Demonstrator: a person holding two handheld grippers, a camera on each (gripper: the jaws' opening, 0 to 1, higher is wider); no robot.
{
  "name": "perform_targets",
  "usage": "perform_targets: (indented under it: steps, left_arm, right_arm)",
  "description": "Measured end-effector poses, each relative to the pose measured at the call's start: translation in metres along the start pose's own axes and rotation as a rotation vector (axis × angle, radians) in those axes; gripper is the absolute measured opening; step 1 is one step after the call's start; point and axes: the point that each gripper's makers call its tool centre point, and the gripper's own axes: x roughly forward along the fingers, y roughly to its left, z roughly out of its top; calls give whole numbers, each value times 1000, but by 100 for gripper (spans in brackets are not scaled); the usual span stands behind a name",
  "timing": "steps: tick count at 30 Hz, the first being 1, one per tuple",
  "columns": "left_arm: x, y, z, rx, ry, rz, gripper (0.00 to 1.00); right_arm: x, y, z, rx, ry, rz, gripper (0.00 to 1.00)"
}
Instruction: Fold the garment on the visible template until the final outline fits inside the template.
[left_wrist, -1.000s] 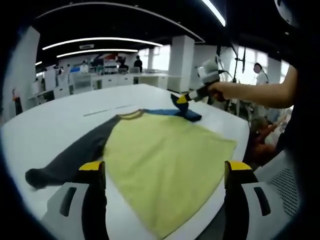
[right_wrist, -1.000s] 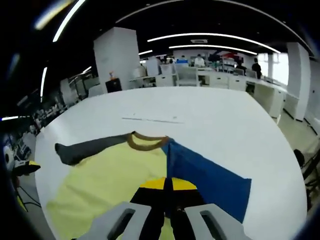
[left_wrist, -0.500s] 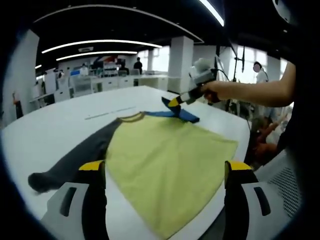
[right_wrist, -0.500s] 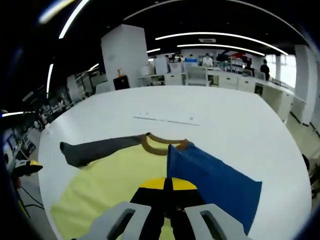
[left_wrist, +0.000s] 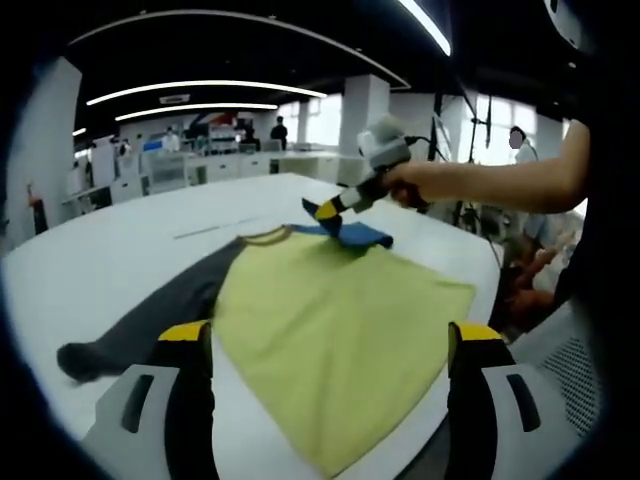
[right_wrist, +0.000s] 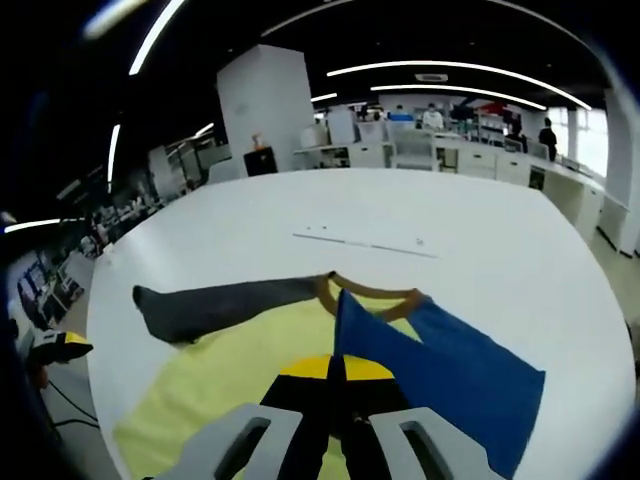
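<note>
A wide white table (left_wrist: 120, 245) is stretching away ahead of both grippers, and the garment (left_wrist: 330, 310), a yellow-bodied shirt with one grey and one blue sleeve, is lying flat on it just beyond the left gripper (left_wrist: 330, 345), its hem nearest those jaws and its collar farthest. The grey sleeve (left_wrist: 150, 320) is running out long and straight to the left of the left gripper, its cuff ending beside the left-hand jaw. The blue sleeve (right_wrist: 440, 375) is lying to the right of the right gripper (right_wrist: 335, 370), its edge rising into the pinch of that gripper, whose jaws are pressed together on the fabric. In the left gripper view the right gripper (left_wrist: 330, 208) is hanging over the far shoulder of the shirt with the sleeve lifted under it. The left gripper is standing wide apart and holding nothing. The fold probably turns on carrying the blue sleeve across its own length, toward the yellow body, and the right gripper is plainly the nearer one. Faint marks (right_wrist: 365, 243) are showing on the table beyond the collar; whether they belong to the template cannot be told.
</note>
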Motion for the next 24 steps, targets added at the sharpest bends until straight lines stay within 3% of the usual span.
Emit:
perform_targets:
  steps: [24]
  left_arm:
    - [-6,7,-7,-8,17,32,94]
  right_arm:
    - [37,55,18,-30,39,108,0]
